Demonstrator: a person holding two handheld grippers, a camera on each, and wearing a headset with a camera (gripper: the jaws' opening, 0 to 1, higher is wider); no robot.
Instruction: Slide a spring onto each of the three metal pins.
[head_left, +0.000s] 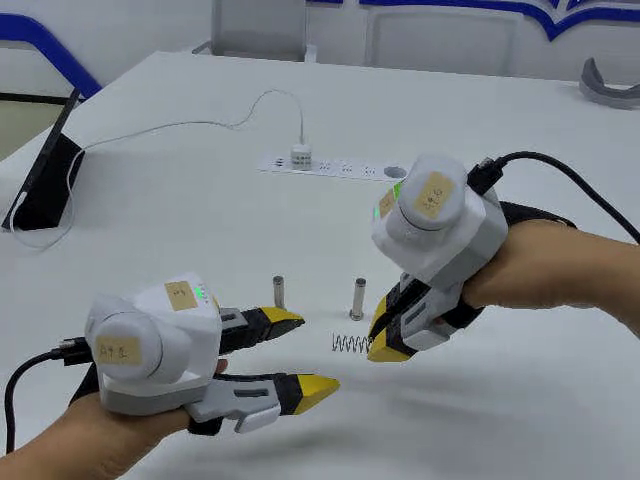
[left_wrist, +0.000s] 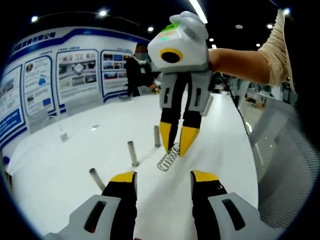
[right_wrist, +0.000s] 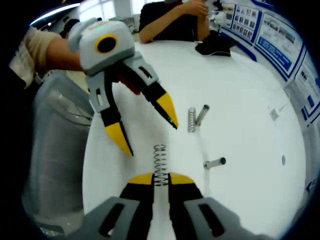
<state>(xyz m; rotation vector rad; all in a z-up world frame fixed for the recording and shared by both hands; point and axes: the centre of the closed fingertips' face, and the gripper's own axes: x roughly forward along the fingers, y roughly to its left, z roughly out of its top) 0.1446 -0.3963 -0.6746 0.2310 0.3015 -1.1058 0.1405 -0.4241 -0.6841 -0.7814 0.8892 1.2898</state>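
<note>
My right gripper (head_left: 378, 343) is shut on one end of a thin wire spring (head_left: 349, 344), which stretches out low over the white table (head_left: 180, 210). In the right gripper view the spring (right_wrist: 160, 165) sticks forward from the closed yellow tips (right_wrist: 161, 180). Two short metal pins (head_left: 279, 292) (head_left: 359, 298) stand upright just beyond it. The left gripper view shows three pins (left_wrist: 96, 179) (left_wrist: 132, 153) (left_wrist: 157, 136). A second spring (right_wrist: 191, 120) sits close beside the farther pin (right_wrist: 202, 115). My left gripper (head_left: 298, 353) is open and holds nothing, near the left pin.
A white power strip (head_left: 330, 166) with a plug and cable lies further back on the table. A black stand (head_left: 40, 180) leans at the left edge. A grey curved object (head_left: 610, 90) rests at the far right. People stand and sit beyond the table (right_wrist: 170, 20).
</note>
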